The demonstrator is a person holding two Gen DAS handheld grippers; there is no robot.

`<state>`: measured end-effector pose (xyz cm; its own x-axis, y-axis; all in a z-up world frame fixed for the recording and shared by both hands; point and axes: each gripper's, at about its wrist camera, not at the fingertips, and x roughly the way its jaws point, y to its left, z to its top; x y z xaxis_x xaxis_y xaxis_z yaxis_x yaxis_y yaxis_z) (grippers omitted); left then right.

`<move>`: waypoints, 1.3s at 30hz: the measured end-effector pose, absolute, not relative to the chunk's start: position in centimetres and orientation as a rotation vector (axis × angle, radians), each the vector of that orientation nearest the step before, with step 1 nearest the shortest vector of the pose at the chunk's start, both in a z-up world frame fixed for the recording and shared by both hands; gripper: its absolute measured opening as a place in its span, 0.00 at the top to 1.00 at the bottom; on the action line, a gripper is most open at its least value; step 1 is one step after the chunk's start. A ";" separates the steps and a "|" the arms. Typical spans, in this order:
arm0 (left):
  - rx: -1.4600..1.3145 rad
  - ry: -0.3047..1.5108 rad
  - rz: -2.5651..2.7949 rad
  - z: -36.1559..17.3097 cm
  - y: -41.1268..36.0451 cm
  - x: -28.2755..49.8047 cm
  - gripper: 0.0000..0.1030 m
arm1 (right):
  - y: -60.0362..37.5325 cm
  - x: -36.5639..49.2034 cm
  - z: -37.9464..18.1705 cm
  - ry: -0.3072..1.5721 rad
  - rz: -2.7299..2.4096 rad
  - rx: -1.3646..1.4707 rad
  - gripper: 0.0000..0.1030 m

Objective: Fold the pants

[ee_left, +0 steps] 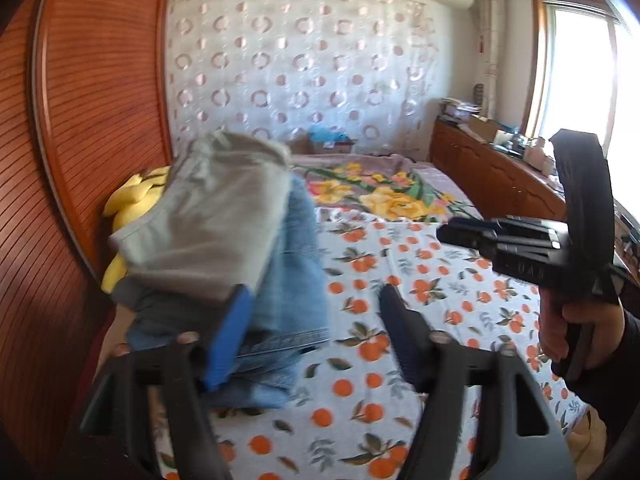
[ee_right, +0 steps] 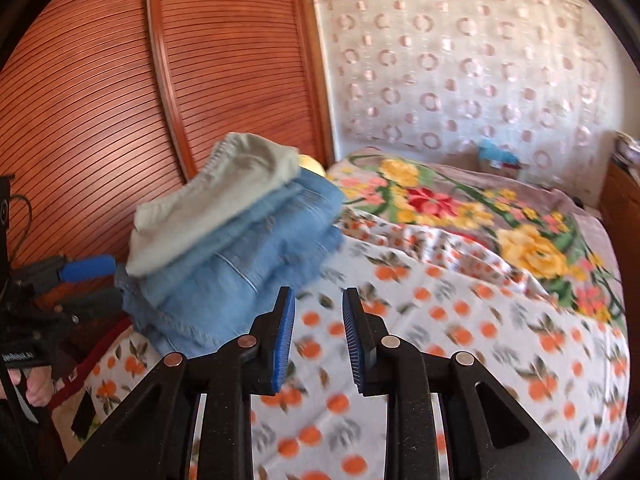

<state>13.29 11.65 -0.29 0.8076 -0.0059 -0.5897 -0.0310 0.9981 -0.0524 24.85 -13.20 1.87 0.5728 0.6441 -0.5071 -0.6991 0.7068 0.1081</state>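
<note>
A stack of folded pants sits on the bed by the wardrobe: grey-green pants on top of folded blue jeans, with a darker garment under them. The stack also shows in the right wrist view, grey pants over jeans. My left gripper is open, its left finger against the stack's near right edge, nothing between the pads. My right gripper is open and empty above the bedsheet, just right of the stack; it shows in the left wrist view at the right.
The bed has a white sheet with orange fruit print and a floral blanket farther back. A slatted wooden wardrobe stands close on the left. Yellow cushions lie behind the stack. A cluttered wooden cabinet runs along the right.
</note>
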 end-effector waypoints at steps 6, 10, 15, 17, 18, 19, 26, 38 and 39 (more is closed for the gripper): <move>-0.041 0.623 -0.038 -0.4 8.6 14.0 0.20 | -17.6 22.0 2.1 0.542 0.675 -0.070 0.62; -0.032 0.632 -0.069 -0.7 6.6 14.0 0.20 | -20.3 19.7 2.0 0.533 0.596 -0.054 0.46; -0.019 0.625 -0.118 -0.9 4.4 13.2 0.20 | -22.1 16.7 2.4 0.516 0.515 -0.034 0.28; -0.007 0.622 -0.123 -0.9 3.5 12.7 0.20 | -22.5 15.4 2.4 0.511 0.494 -0.020 0.21; 0.000 0.619 -0.123 -0.9 3.1 12.5 0.20 | -22.2 15.1 2.7 0.507 0.478 -0.020 0.20; 0.006 0.616 -0.123 -0.8 2.7 12.2 0.20 | -22.5 14.5 2.8 0.502 0.464 -0.016 0.19; 0.032 0.595 -0.124 0.1 0.7 9.9 0.20 | -23.3 10.2 3.1 0.459 0.422 0.008 0.19; 0.028 0.501 -0.121 3.3 -0.5 4.4 0.20 | -24.7 4.3 3.3 0.379 0.385 0.001 0.19; 0.027 0.496 -0.117 3.4 -0.5 4.1 0.20 | -24.7 4.1 3.0 0.378 0.386 0.006 0.19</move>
